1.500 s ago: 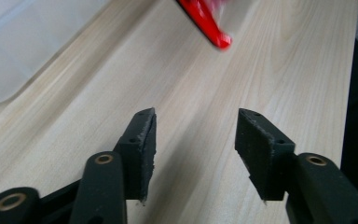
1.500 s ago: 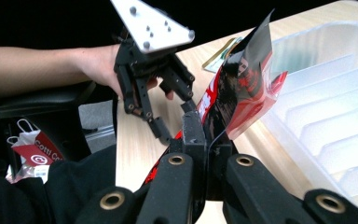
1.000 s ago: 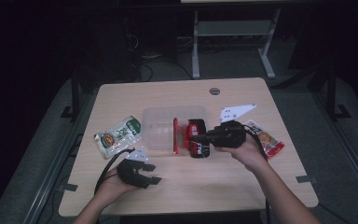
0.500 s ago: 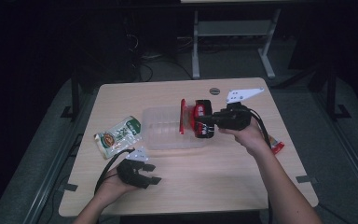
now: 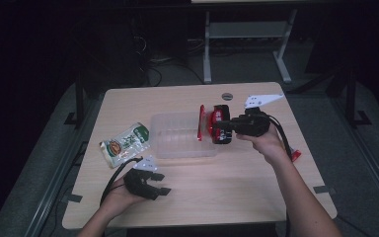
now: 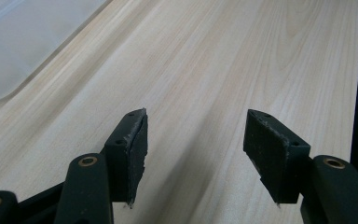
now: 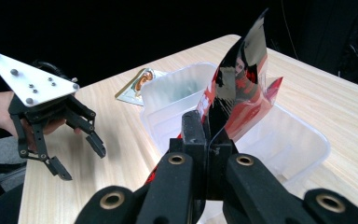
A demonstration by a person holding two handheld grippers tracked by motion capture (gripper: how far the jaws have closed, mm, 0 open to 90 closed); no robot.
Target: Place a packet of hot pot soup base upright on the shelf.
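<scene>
lying at the left of the table (image 5: pixel 256 197) is a green snack packet (image 5: pixel 125 144), just beside the clear plastic bin (image 5: pixel 177 148). near the front edge the left gripper (image 5: pixel 164 183) rests low over bare wood, its jaws apart with nothing between them, having just been opening a little. toward the right, the right gripper (image 5: pixel 216 129) has its jaws clamped on a red and black snack bag (image 7: pixel 242 88), held above the bin's right end.
</scene>
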